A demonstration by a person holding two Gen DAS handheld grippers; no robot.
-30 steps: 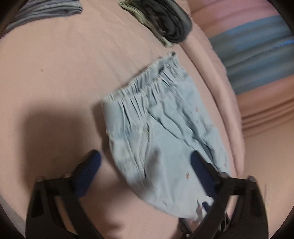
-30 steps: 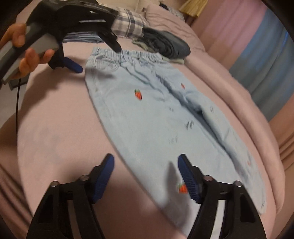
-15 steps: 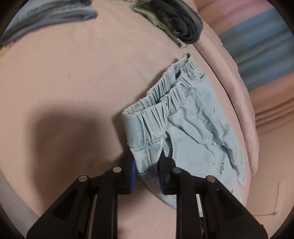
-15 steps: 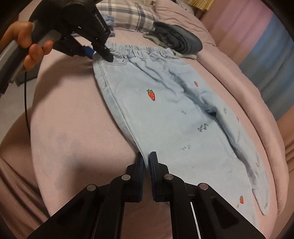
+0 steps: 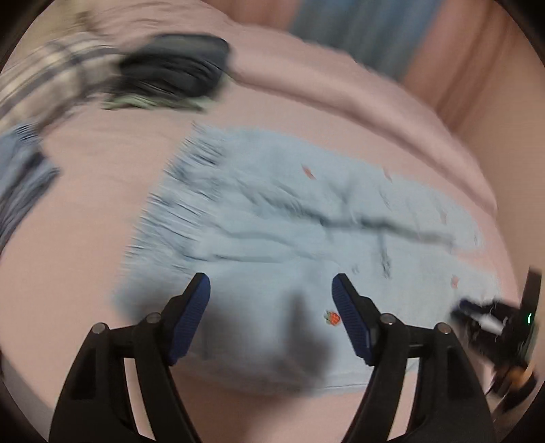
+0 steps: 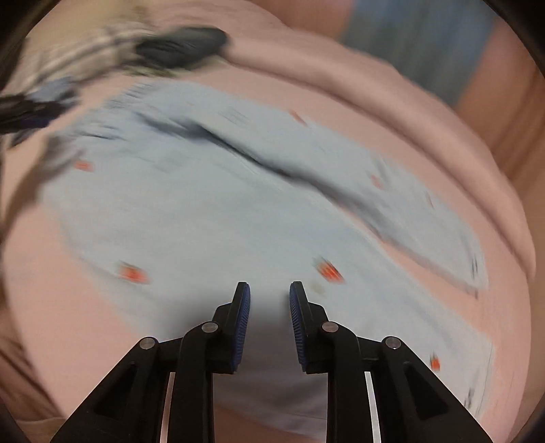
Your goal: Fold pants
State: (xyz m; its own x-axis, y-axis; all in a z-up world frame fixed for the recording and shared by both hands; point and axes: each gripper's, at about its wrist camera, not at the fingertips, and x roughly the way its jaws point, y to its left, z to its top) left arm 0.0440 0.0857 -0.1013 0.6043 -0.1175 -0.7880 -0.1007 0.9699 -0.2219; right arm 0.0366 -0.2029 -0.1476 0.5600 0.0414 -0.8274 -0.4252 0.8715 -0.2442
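Observation:
Light blue pants [image 5: 279,218] with small red strawberry prints lie spread on the pink bed, waistband to the left and legs running right. They also fill the right wrist view [image 6: 211,191]. My left gripper [image 5: 270,289] is open and empty, hovering over the near edge by the waist. My right gripper [image 6: 269,296] is open with a narrow gap, empty, above the near leg. The right gripper also shows blurred at the right edge of the left wrist view [image 5: 490,320]. Both views are motion-blurred.
A dark folded garment [image 5: 173,75] lies at the head of the pink bed [image 5: 88,177], with a plaid pillow [image 5: 37,78] to its left and a blue-grey striped cloth [image 5: 20,184] at the left edge. A blue curtain [image 5: 361,30] hangs behind.
Both grippers were shut on the pants' near edge half a second ago; both have let go and pulled back above it. The left one is wide open. The pants lie flatter.

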